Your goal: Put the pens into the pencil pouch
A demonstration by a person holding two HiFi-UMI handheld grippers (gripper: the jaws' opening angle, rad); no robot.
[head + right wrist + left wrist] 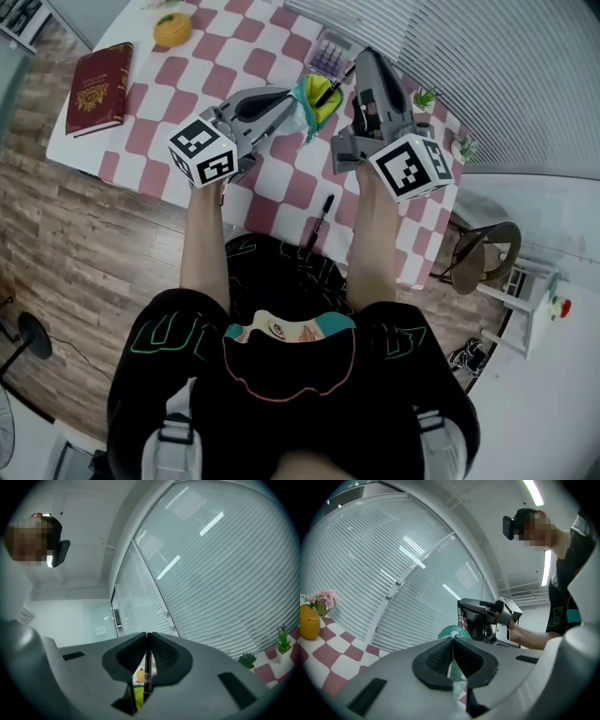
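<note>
Left hand-held gripper pinches the pouch; right hand-held gripper clamps a pen (label unreadable).

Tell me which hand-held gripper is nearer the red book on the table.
Left. The left hand-held gripper, shut on the pouch, is to the right of the red book in the head view. The right hand-held gripper, holding a pen, is farther right, past the pouch.

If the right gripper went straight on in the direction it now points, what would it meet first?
Probably only the white slatted window blinds. The right gripper, shut on a thin black pen, aims slightly upward at them, and its view shows nothing nearer.
</note>
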